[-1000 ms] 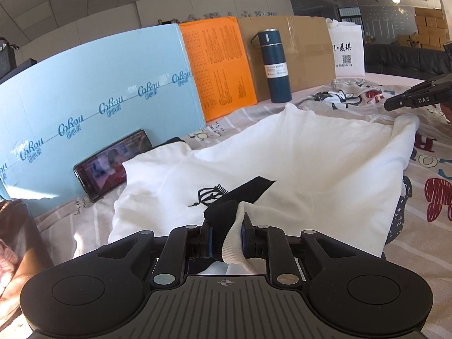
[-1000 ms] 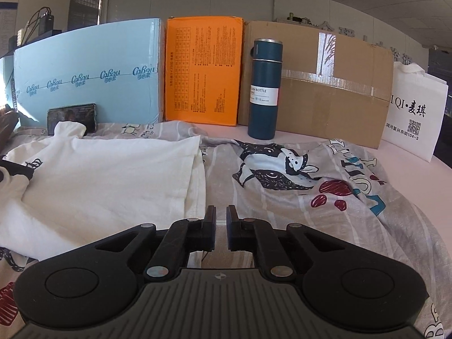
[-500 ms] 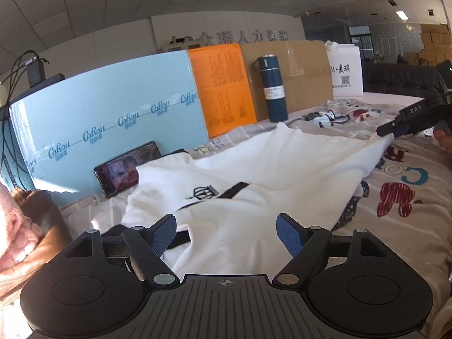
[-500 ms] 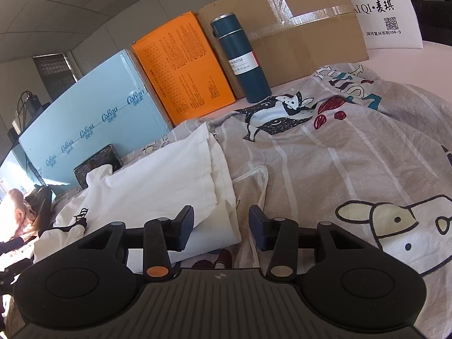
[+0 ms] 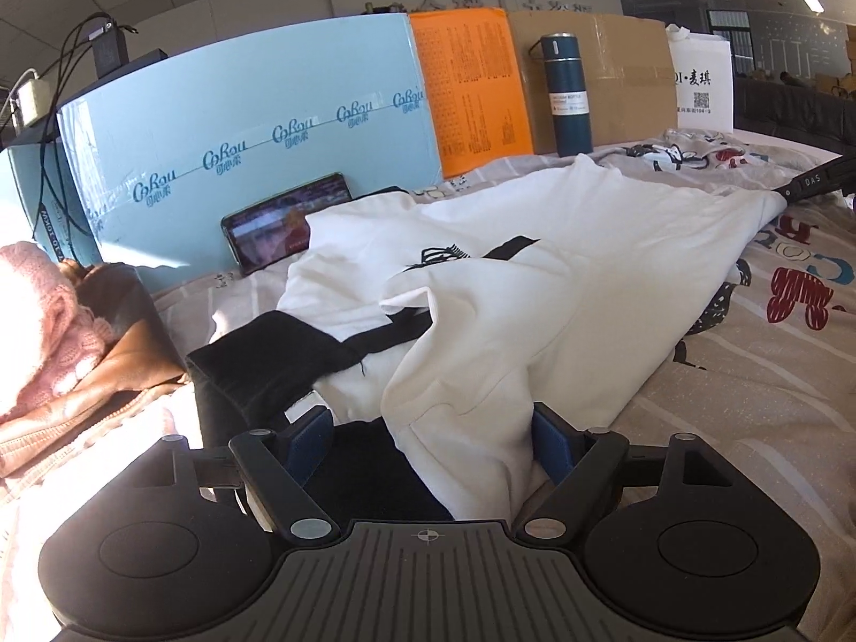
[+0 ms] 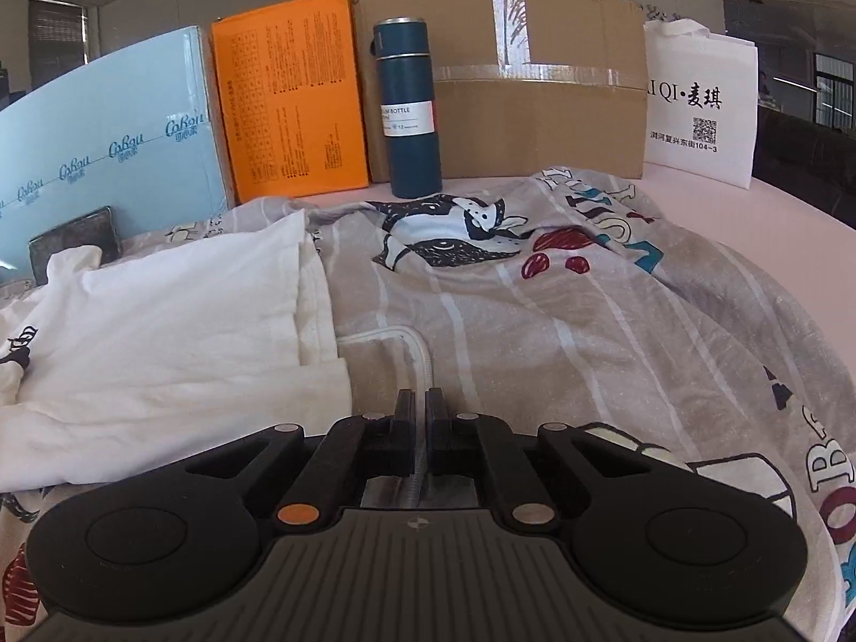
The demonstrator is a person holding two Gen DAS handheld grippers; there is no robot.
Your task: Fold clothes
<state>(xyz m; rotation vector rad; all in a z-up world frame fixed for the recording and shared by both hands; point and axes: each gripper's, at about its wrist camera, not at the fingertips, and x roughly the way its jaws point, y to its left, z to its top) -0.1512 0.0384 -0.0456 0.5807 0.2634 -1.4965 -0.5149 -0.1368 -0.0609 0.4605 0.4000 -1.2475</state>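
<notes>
1. The shirt runs off the left edge of the right wrist view.
2. The phone is partly behind the shirt, its screen unreadable.
3. The orange box has print too small to read.

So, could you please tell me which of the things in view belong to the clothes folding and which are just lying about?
Part of the job:
white garment with black trim
left gripper, jaws wide open around a fold of it
right gripper, jaws shut at its far edge

Just lying about:
blue bottle
phone
orange box
cardboard box
white bag
printed sheet
</notes>
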